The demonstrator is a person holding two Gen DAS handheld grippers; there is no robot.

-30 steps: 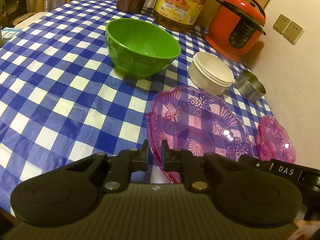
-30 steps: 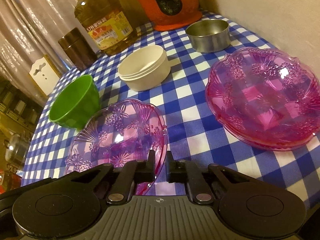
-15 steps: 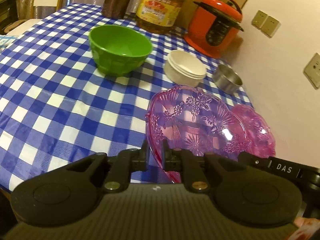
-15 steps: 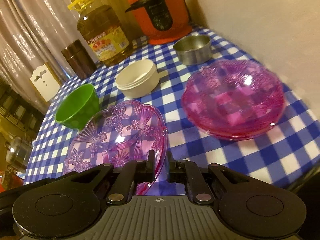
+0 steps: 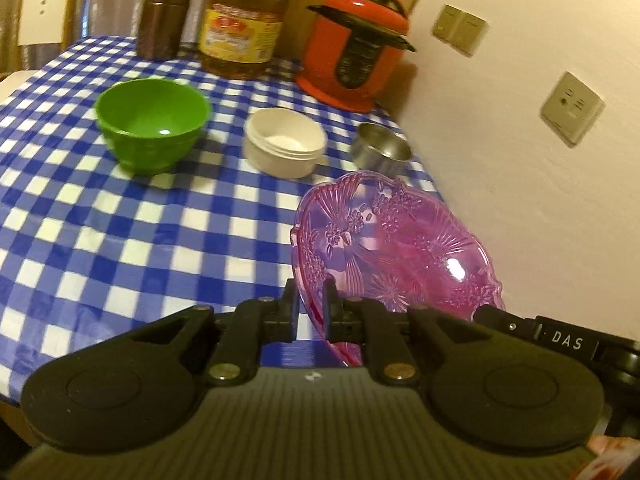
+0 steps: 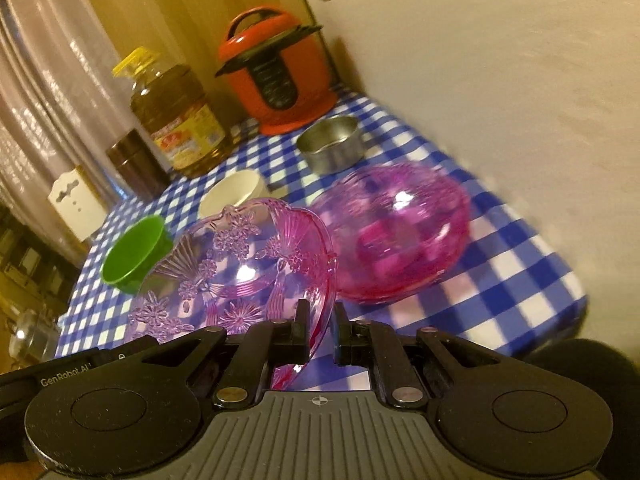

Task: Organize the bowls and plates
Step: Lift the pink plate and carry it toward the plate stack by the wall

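Note:
A clear pink patterned plate (image 5: 392,248) is held off the table by both grippers. My left gripper (image 5: 308,304) is shut on its left rim. My right gripper (image 6: 320,320) is shut on the right rim of the same plate (image 6: 240,268). A stack of matching pink plates (image 6: 396,236) lies on the checked table near the wall, to the right of the held plate. In the left wrist view the held plate hides that stack. A green bowl (image 5: 154,122), a cream bowl (image 5: 286,140) and a small steel bowl (image 5: 382,152) stand farther back.
A red pressure cooker (image 5: 354,62), a large oil bottle (image 5: 244,20) and a brown jar (image 5: 164,16) stand along the table's far edge. The wall with sockets (image 5: 570,108) runs close along the right. The table's right edge (image 6: 560,264) is near the stack.
Both grippers have lifted the pink plate off the table and carried it right, toward the stack by the wall. The views have pulled back and tilted.

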